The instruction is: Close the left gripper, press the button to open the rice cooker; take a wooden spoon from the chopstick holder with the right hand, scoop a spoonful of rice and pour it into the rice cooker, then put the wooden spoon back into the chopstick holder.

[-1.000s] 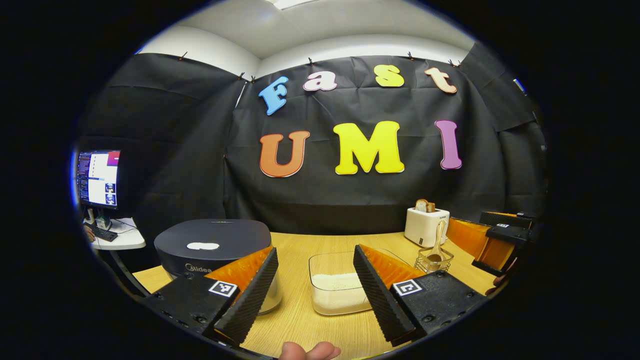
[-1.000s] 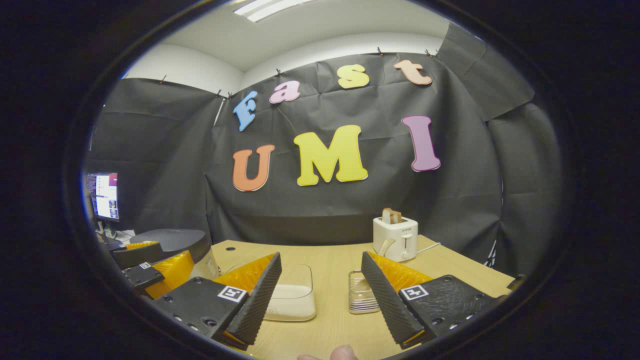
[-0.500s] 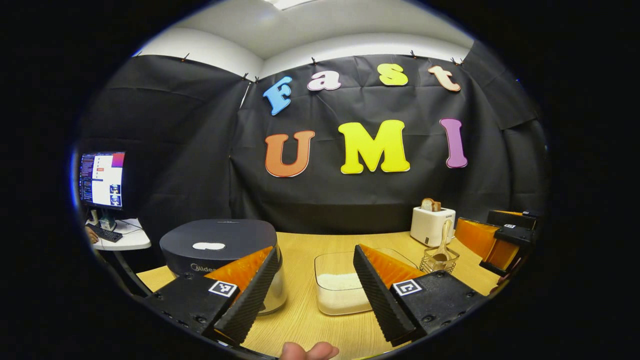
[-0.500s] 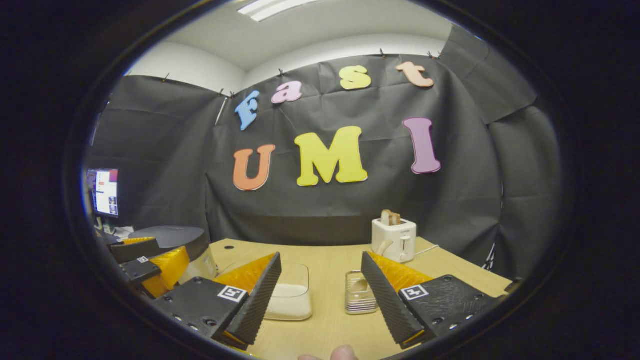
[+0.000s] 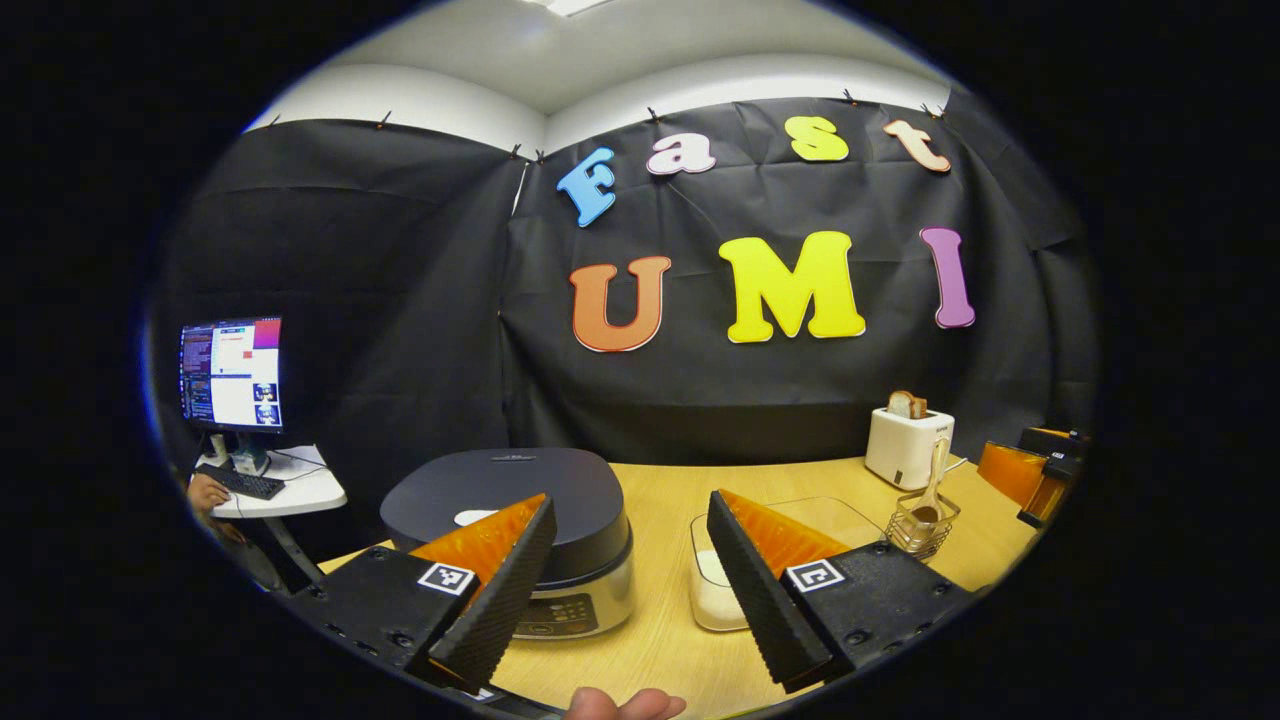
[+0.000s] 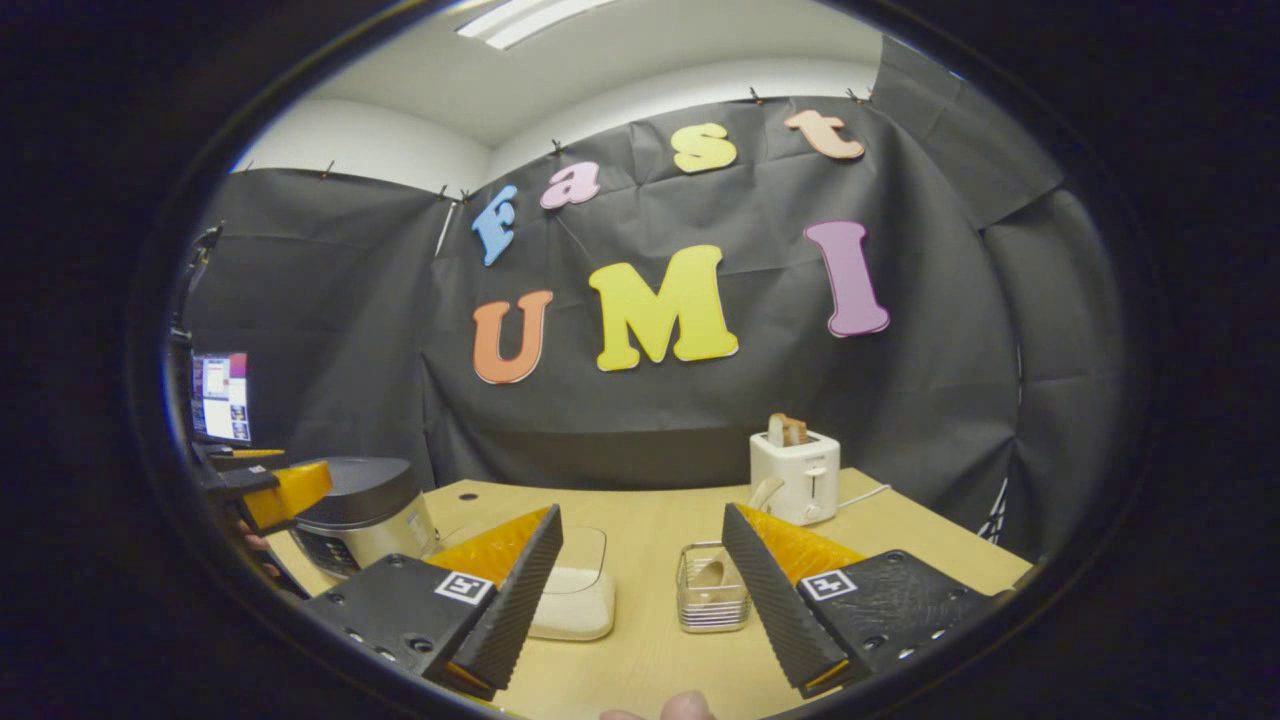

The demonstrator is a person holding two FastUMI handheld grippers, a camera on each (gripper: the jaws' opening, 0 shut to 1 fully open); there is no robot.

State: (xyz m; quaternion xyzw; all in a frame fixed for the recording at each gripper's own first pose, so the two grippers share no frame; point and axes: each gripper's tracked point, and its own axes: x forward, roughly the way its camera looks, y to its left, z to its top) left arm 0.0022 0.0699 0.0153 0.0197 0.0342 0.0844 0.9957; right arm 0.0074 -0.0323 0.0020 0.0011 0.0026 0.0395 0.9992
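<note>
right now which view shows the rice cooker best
The left gripper view. The rice cooker sits close ahead with its closed dark lid, silver body and front panel visible, partly behind one finger of the left claw. The right gripper view shows it small at the left edge.

Rice cookers: one [image 5: 520, 525], lid shut, on the table [image 5: 650, 490]
Clear containers of rice: one [image 5: 715, 590]
Wire chopstick holders: one [image 5: 922, 525]
Wooden spoons: one [image 5: 935, 470], standing in the holder
Toasters: one [image 5: 908, 445], with one slice of bread [image 5: 907, 404] in it
Tongs: two pairs, the left tongs [image 5: 630, 570] and the right tongs [image 6: 640, 580], each with two fingers set wide apart
Monitors: one [image 5: 232, 373]
Keyboards: one [image 5: 245, 482]
</note>
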